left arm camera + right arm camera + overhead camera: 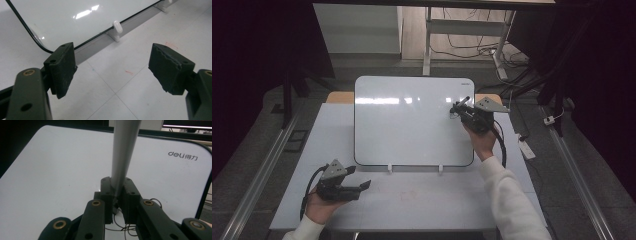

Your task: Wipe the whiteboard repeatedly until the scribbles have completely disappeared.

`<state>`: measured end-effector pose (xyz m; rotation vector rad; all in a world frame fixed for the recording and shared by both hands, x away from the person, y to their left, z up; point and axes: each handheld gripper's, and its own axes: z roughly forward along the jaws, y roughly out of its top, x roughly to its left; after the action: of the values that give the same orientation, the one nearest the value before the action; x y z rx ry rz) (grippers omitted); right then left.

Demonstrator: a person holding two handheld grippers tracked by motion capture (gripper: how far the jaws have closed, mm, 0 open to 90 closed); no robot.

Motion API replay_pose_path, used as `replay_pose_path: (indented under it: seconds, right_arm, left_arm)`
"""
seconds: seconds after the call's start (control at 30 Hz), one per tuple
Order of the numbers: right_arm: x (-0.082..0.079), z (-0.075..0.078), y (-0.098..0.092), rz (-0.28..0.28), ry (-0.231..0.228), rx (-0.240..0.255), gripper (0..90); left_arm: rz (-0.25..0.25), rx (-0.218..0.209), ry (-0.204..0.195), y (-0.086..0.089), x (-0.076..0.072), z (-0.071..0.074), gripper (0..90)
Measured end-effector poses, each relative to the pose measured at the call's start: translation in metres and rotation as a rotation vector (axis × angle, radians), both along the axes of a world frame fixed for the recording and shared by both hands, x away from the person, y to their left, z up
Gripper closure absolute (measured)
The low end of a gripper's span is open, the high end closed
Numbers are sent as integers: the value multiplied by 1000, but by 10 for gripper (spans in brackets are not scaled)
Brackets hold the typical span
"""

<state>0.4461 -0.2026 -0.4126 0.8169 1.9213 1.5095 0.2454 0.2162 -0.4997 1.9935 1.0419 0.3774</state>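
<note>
- Right gripper (460,108) is clamped hard on a grey marker (122,157); in the right gripper view I see both pads (107,192) pressed against its barrel with no gap left.
- Left gripper (360,186) sits low at the near left of the table (422,200), jaws wide apart and nothing between them; I see only bare tabletop past its pads (62,67).
- Hidden from me: the marker's lower end disappears between the right jaws, and its upper end runs off the top edge of the right gripper view, so I cannot make out a cap or a tip there.
- From the high view the marker is just a short dark stub against the whiteboard (412,120), too small for me to read whether it touches the surface.
- Thin dark scribbled loops (120,223) show on the board beneath the right jaws, partly covered by them.
- Whiteboard: glossy white, rounded corners, thin dark rim, propped at a tilt on two small white clips (117,26); a grey brand mark (182,155) sits near one corner.
- Left pads look like worn black rubber, the one at the right of the left gripper view ragged along its edge.
- Table is matte white with faint seams and a few reddish smudges (129,72).
- Marker's barrel is smooth, round and slightly tapered; its long axis runs straight out along the right jaws, aimed up and left across the board in the high view.
</note>
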Motion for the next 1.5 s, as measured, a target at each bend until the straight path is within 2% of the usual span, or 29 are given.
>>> replay_pose_path:
  seconds: [0.03,0.07,0.23,0.37,0.4,0.57,0.87,0.97,1.37,1.43,1.5]
  right_arm:
    - [2,2,0,-13,-9,0,808]
    - [8,5,-2,-27,-14,29,808]
    - [16,10,-3,-44,-28,61,808]
    - [12,7,0,-27,-25,45,808]
    - [7,4,2,-10,-22,21,808]
    - [2,-1,1,11,-15,9,808]
    - [19,10,-3,-49,-40,94,808]
    - [17,8,-2,-40,-40,81,809]
    - [-10,-13,1,45,11,14,808]
    - [-13,-15,1,51,6,0,808]
    - [-12,-13,-1,27,-11,0,808]
  left_arm:
    - [0,0,0,0,0,0,223]
    - [1,-1,0,0,0,0,223]
    - [4,-2,1,1,0,0,223]
    - [4,-3,0,2,1,0,223]
    - [5,-4,0,2,0,0,223]
    - [2,-3,-2,1,0,0,223]
    - [7,-6,-2,2,0,0,223]
    - [5,-7,-3,2,0,1,223]
    - [5,-8,-4,1,0,1,223]
    - [5,-7,-3,1,0,0,223]
    - [4,-6,-3,1,0,0,223]
